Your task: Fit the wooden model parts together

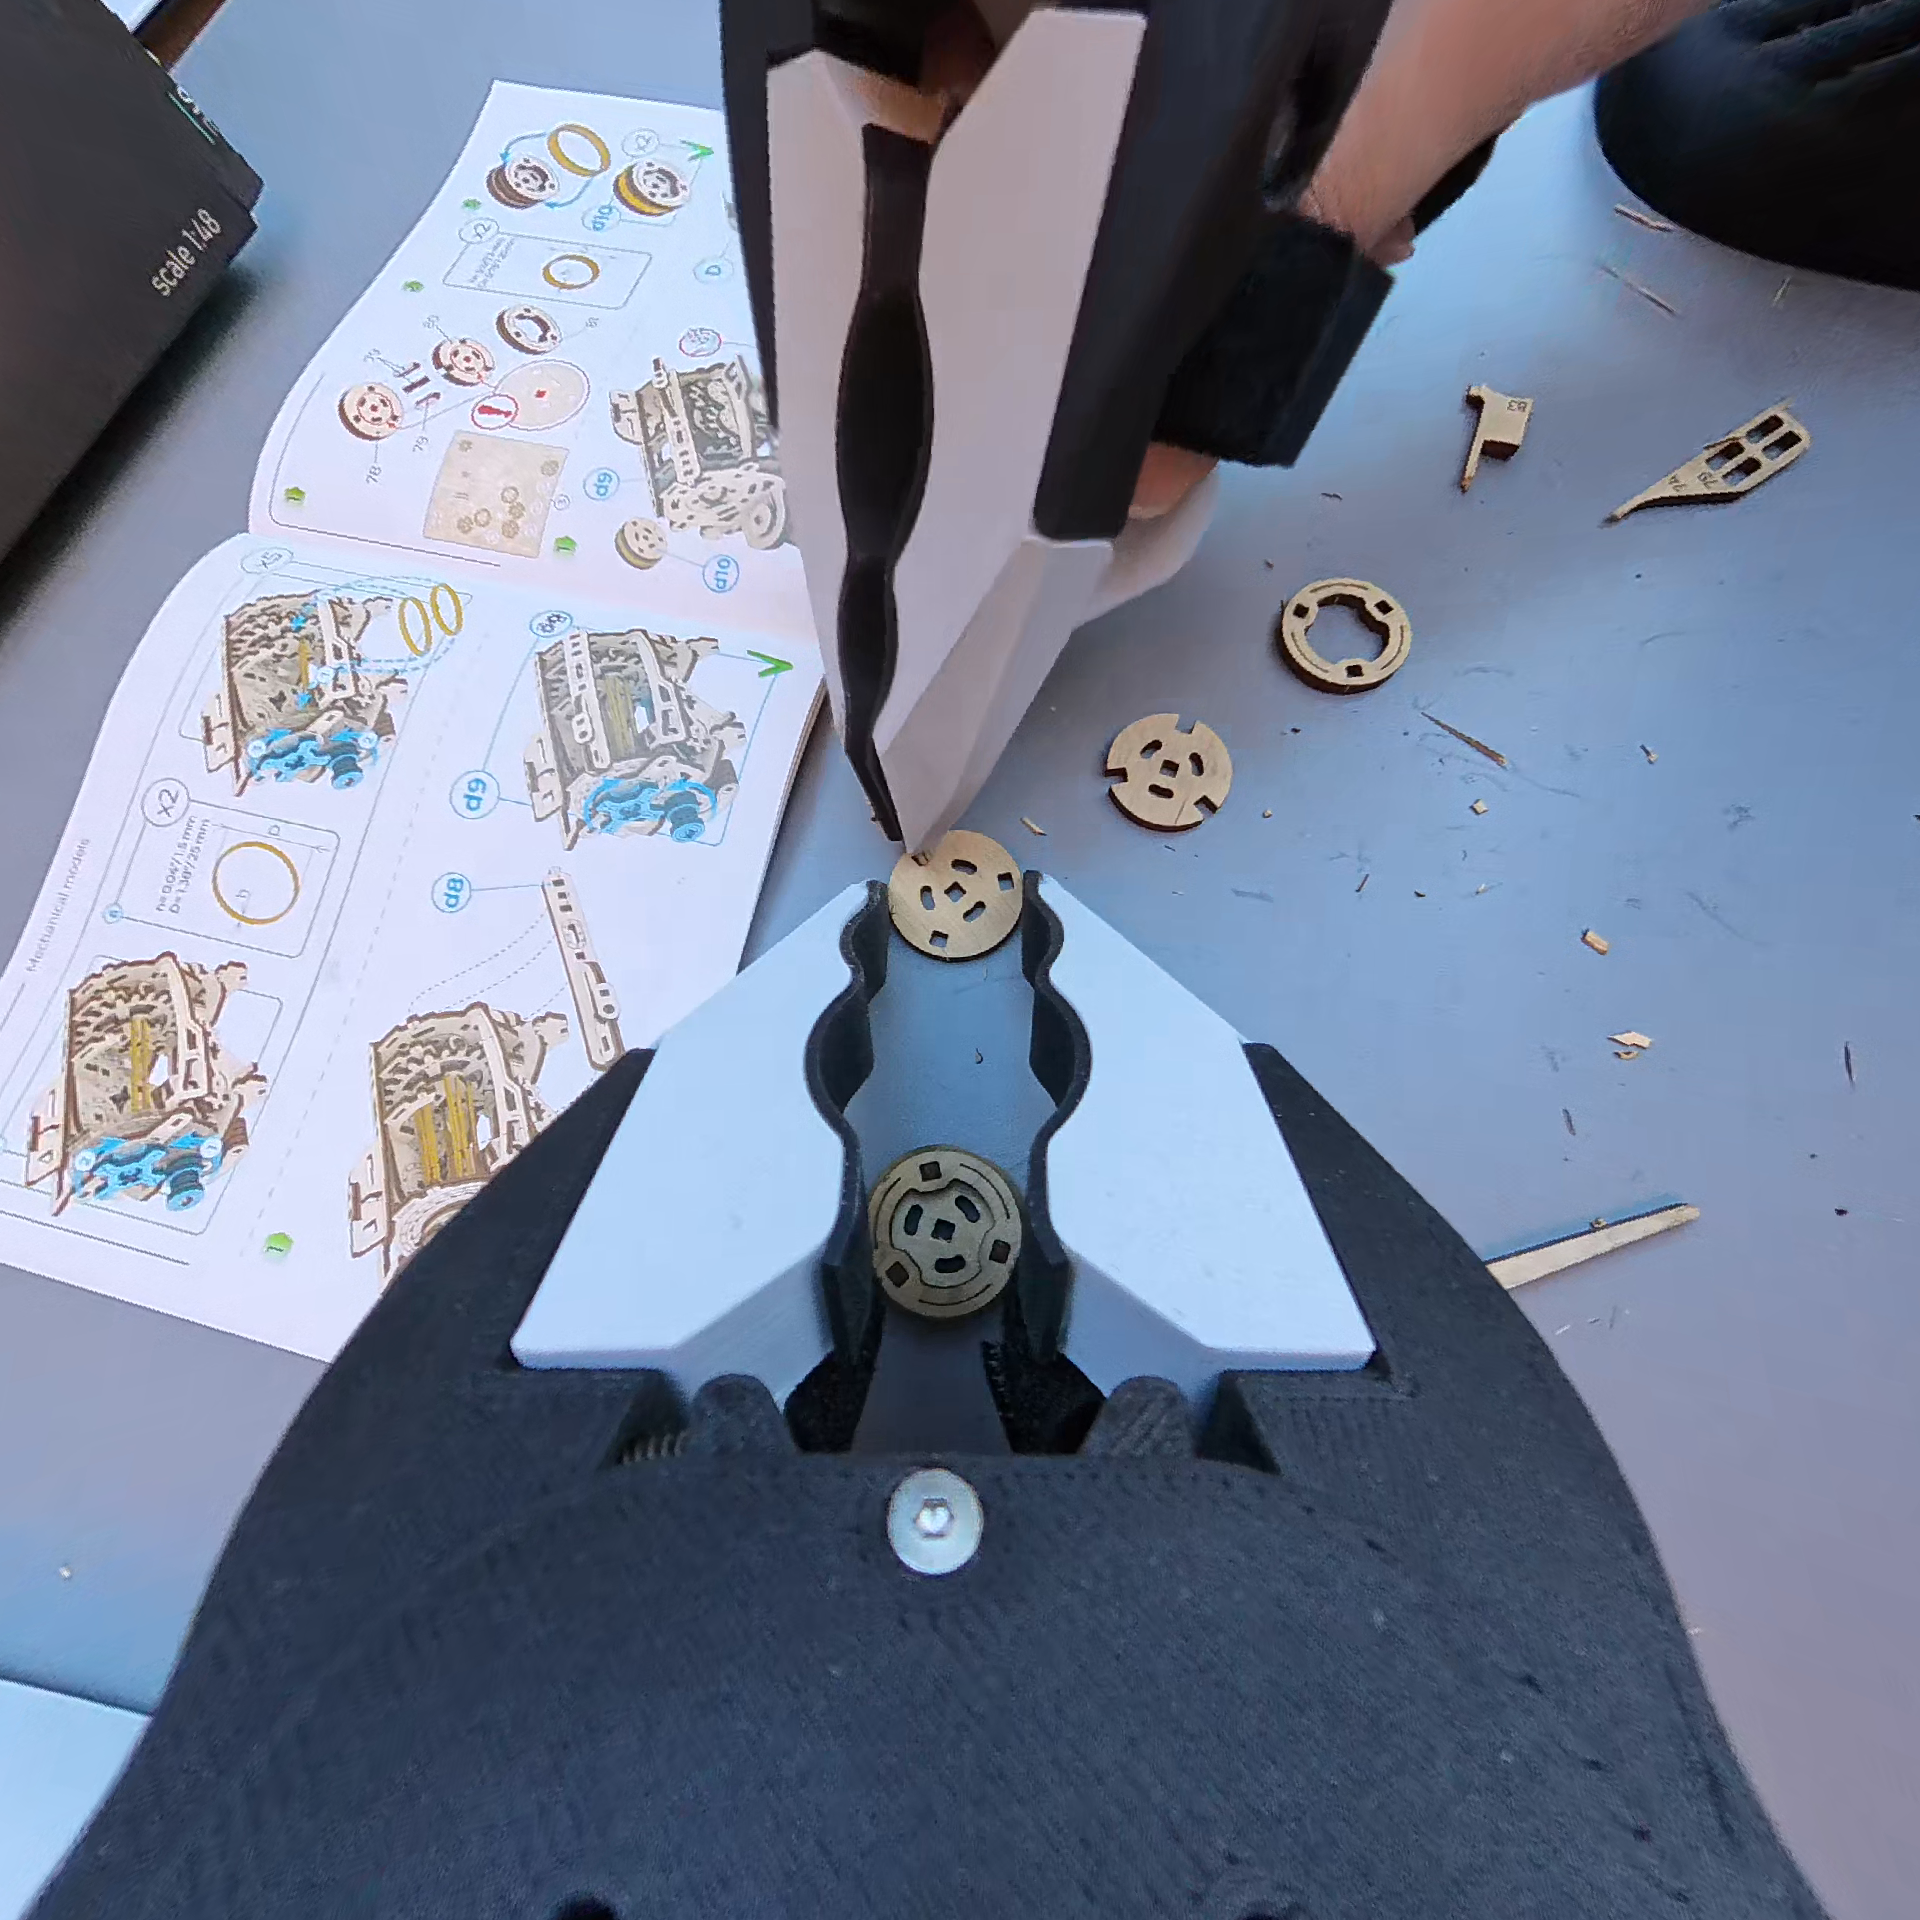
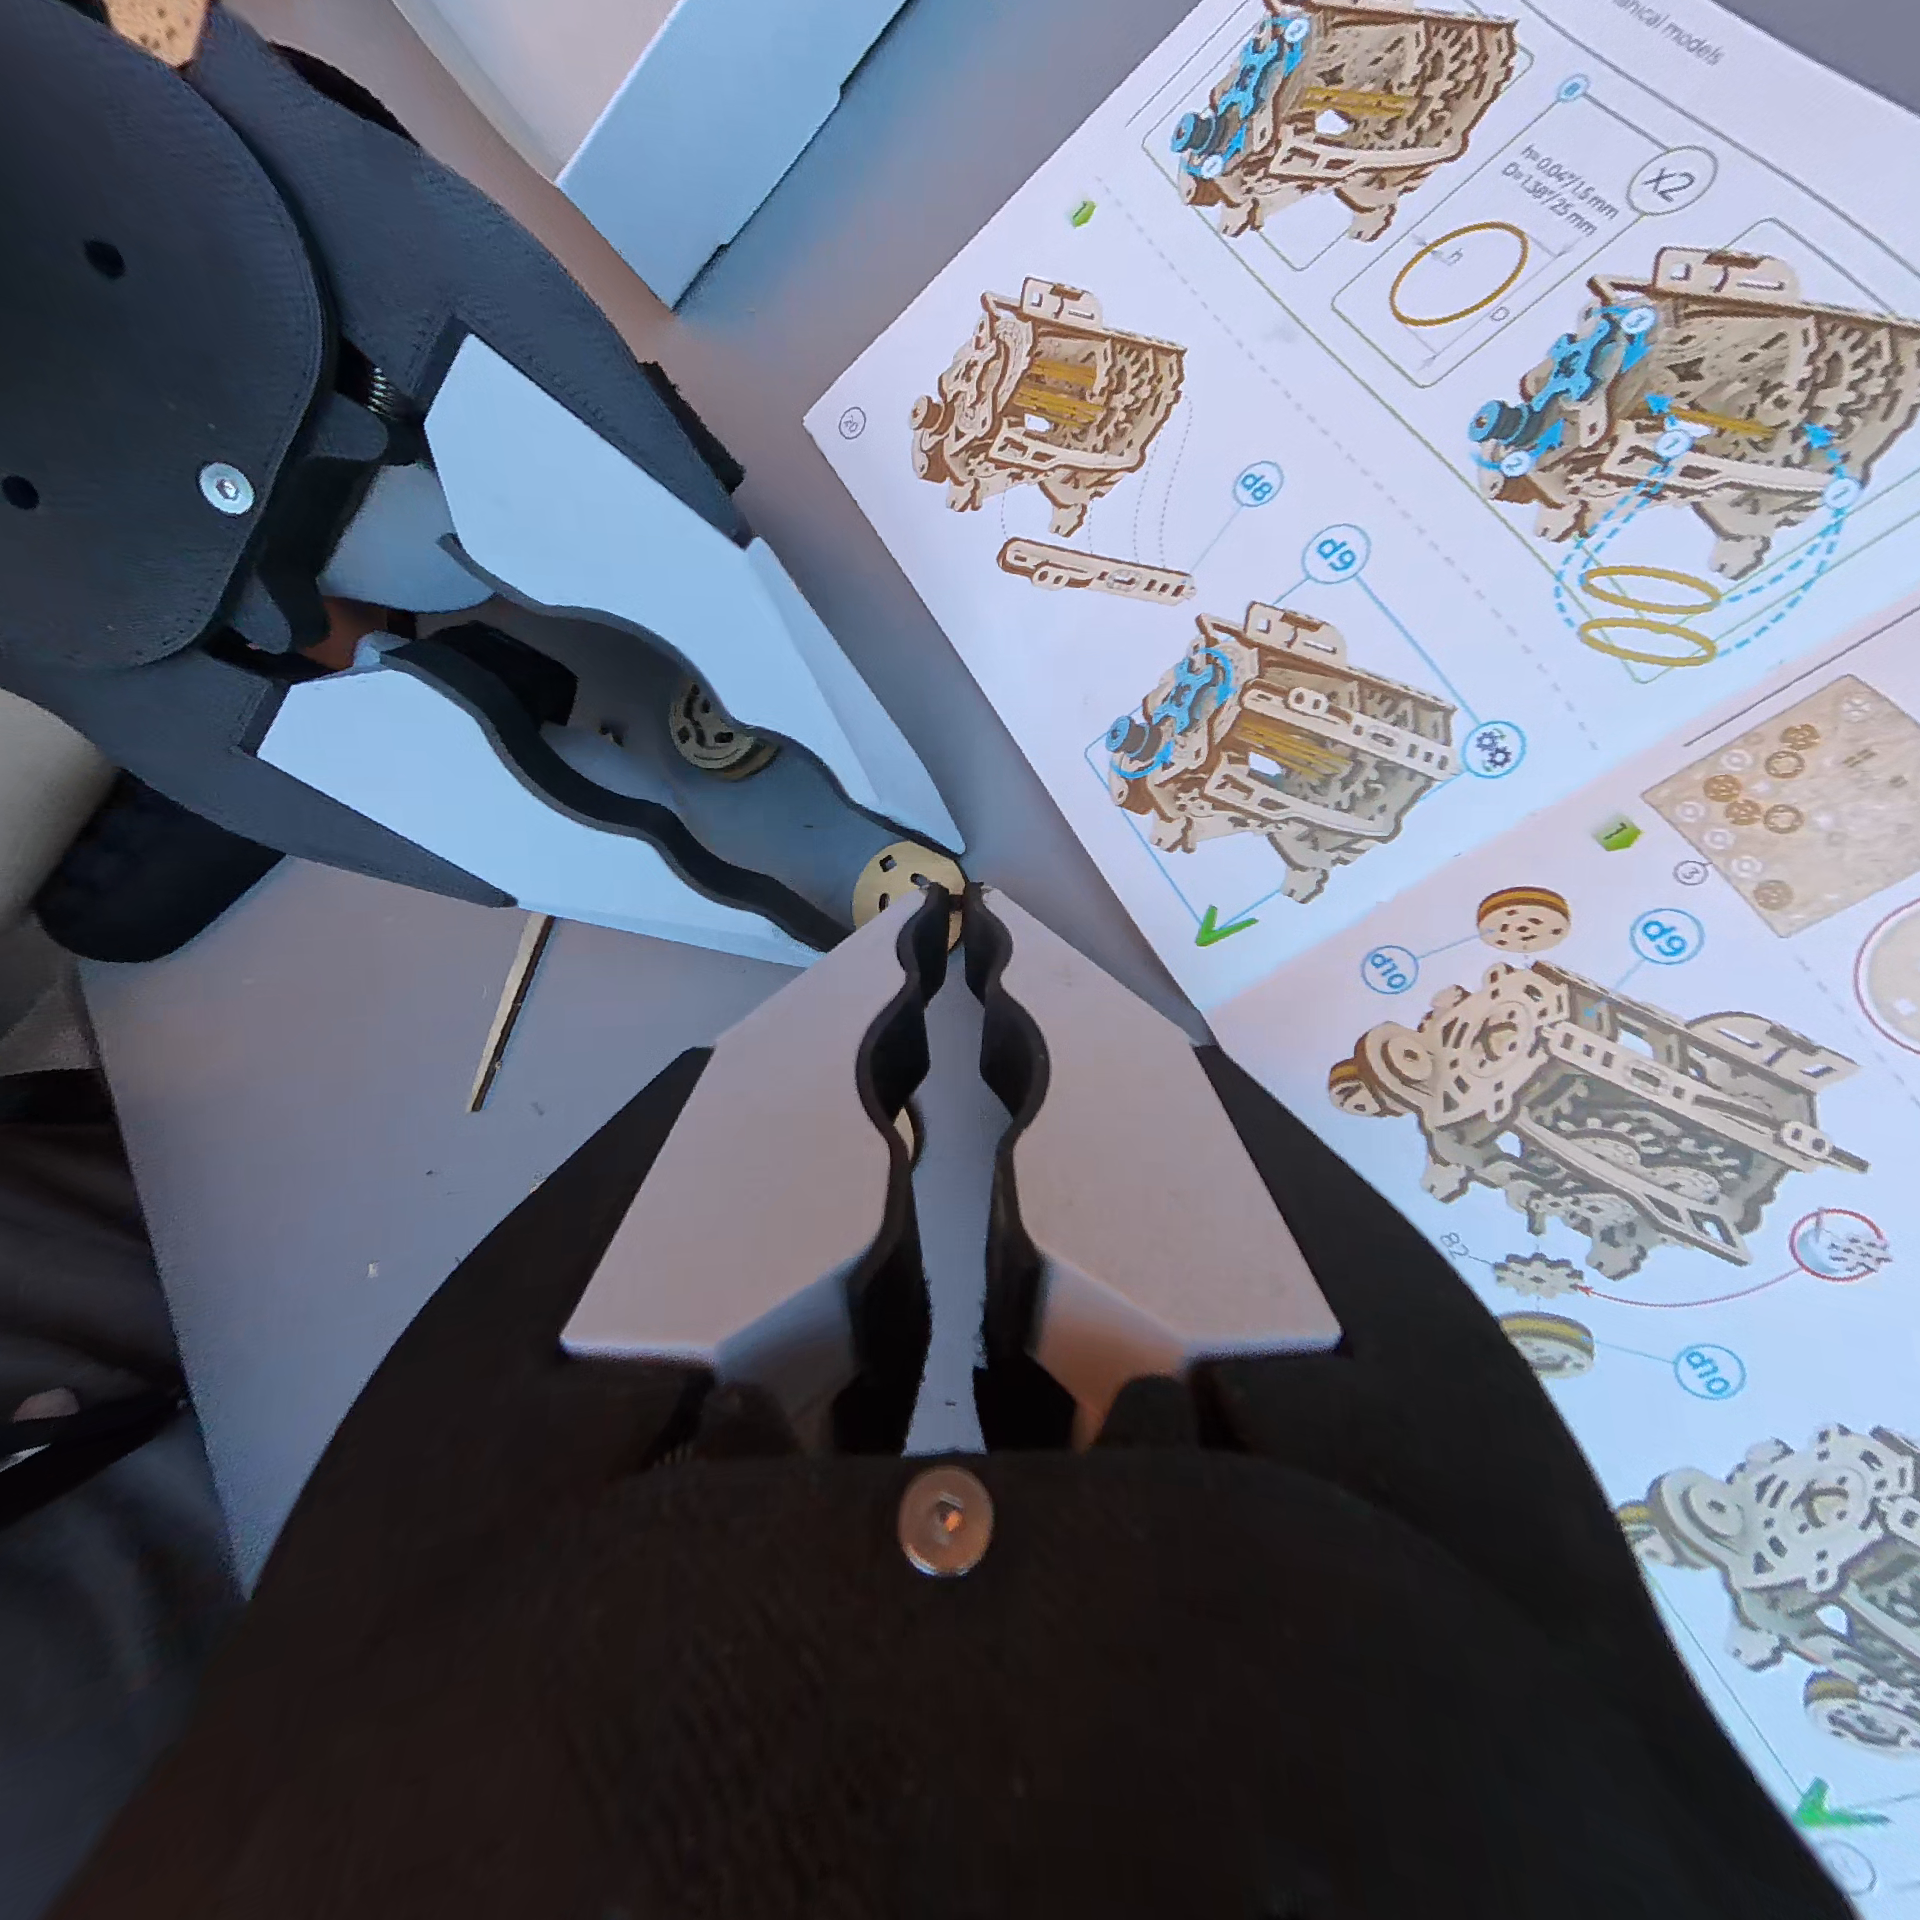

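Note:
My left gripper (image 1: 954,906) is closed to the width of a small wooden disc (image 1: 956,894) with square holes and holds it flat between its tips. A darker wooden wheel (image 1: 943,1231) sits farther back between the same fingers; I cannot tell whether it is gripped or lying on the table. My right gripper (image 2: 951,906) comes down from above in the left wrist view (image 1: 896,831), its fingers closed to a narrow slit, tips on the disc's rim (image 2: 891,878). I cannot tell whether it pinches a small peg. The wheel also shows in the right wrist view (image 2: 717,740).
An open instruction booklet (image 1: 416,727) lies left of the grippers on the grey table (image 1: 1558,987). To the right lie a wooden ring (image 1: 1345,634), a notched disc (image 1: 1169,771), two small parts (image 1: 1725,462), a thin strip (image 1: 1590,1242) and splinters. A black box (image 1: 104,260) stands far left. Only a small space, under 4 cm, lies between the two pairs of fingers. Between my left fingertips and the darker wooden wheel (image 1: 943,1231) there is roughly 6 cm.

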Demonstrator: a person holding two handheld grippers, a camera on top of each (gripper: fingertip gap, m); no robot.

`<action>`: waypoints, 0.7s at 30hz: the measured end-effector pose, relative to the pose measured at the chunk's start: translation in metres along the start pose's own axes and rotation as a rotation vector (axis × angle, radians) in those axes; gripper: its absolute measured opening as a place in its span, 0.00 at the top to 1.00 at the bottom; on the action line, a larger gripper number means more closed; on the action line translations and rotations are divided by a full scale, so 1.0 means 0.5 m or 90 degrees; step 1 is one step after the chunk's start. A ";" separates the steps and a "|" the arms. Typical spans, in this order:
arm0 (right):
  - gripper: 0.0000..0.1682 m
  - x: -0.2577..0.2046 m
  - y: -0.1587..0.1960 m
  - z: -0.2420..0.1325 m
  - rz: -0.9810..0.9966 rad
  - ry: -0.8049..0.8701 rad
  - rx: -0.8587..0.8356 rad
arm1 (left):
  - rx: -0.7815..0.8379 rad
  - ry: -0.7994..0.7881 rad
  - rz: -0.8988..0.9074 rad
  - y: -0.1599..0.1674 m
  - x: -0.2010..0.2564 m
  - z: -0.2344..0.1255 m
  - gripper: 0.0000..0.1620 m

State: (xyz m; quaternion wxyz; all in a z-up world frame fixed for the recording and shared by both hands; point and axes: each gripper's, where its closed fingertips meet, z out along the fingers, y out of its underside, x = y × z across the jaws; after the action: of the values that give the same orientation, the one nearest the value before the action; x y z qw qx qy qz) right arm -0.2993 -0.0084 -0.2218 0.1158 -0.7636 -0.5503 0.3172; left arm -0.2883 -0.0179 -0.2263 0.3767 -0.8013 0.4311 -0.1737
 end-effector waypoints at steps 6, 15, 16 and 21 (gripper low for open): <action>1.00 0.000 -0.001 -0.001 -0.045 0.090 0.020 | 0.001 -0.004 -0.005 0.000 0.000 0.000 0.85; 1.00 0.001 -0.001 -0.002 -0.064 0.138 0.036 | 0.005 -0.005 -0.009 0.000 0.000 0.000 0.85; 1.00 0.001 -0.001 -0.001 -0.072 0.149 0.033 | 0.006 -0.005 -0.010 0.000 0.000 0.000 0.85; 1.00 0.001 -0.002 0.000 -0.117 0.221 0.021 | 0.007 -0.006 -0.013 0.000 0.000 0.000 0.85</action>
State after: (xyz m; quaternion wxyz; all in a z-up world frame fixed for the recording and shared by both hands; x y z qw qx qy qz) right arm -0.3000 -0.0073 -0.2213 0.2501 -0.7516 -0.5838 0.1778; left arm -0.2882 -0.0177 -0.2262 0.3815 -0.8044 0.4201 -0.1759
